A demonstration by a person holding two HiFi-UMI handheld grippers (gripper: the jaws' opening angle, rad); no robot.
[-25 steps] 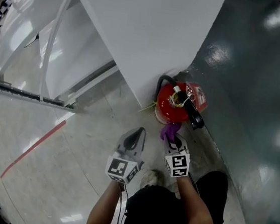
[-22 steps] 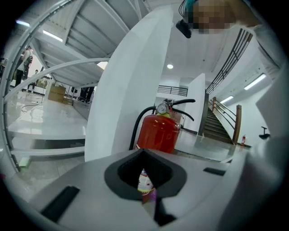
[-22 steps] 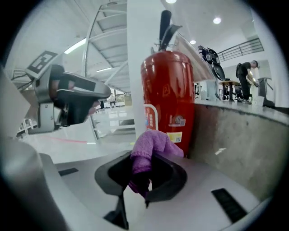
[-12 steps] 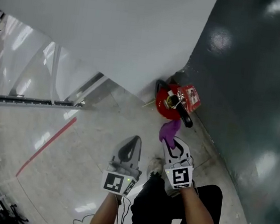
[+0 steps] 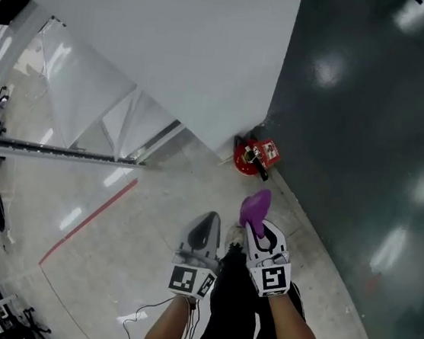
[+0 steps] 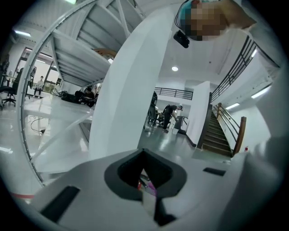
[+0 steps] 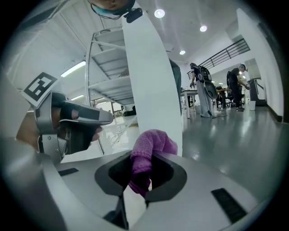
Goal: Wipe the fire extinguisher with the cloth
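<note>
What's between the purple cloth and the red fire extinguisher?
Just bare floor, in the head view. The cloth is well clear of the extinguisher.

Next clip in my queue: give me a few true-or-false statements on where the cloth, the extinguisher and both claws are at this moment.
1. The right claw grips the purple cloth. True.
2. The left claw is open around the fire extinguisher. False: it is shut, holds nothing and is apart from the extinguisher.
3. The fire extinguisher stands on the floor in the corner where the white wall meets the dark wall. True.
4. The purple cloth is pressed against the fire extinguisher. False: the head view shows bare floor between the two.
</note>
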